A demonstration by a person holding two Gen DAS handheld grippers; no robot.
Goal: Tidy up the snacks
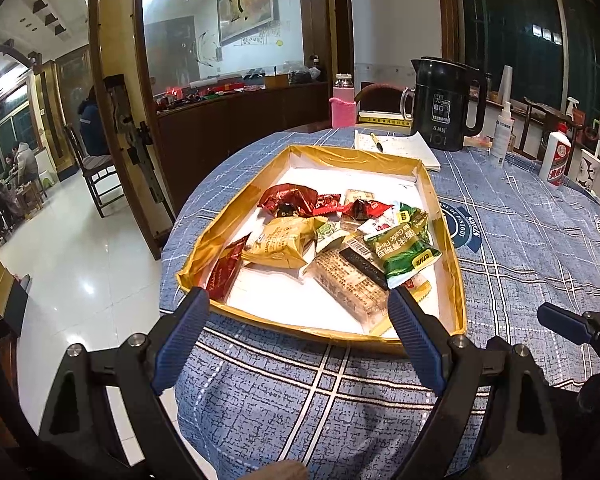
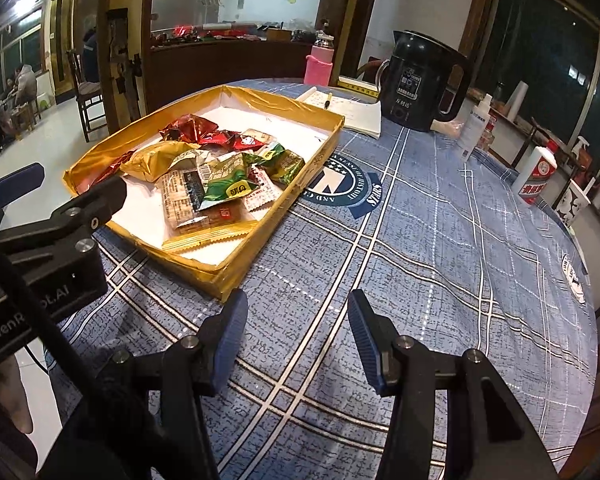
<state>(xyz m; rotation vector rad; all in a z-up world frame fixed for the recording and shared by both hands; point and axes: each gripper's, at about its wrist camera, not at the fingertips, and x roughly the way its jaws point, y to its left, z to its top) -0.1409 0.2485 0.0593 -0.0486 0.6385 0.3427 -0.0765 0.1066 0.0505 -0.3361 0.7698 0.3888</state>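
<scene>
The snack packets (image 1: 332, 236) all lie heaped inside the gold-edged shallow box (image 1: 352, 160) at the frame's centre; none shows on the blue plaid tablecloth (image 2: 440, 240). The left gripper (image 1: 298, 308) hangs spread at the box's near rim, the right gripper (image 2: 298, 312) spread over bare cloth, both empty. This fits gathering just finished or sorting ahead.

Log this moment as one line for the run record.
left hand-held gripper open, empty | right hand-held gripper open, empty | snacks piled in box
</scene>
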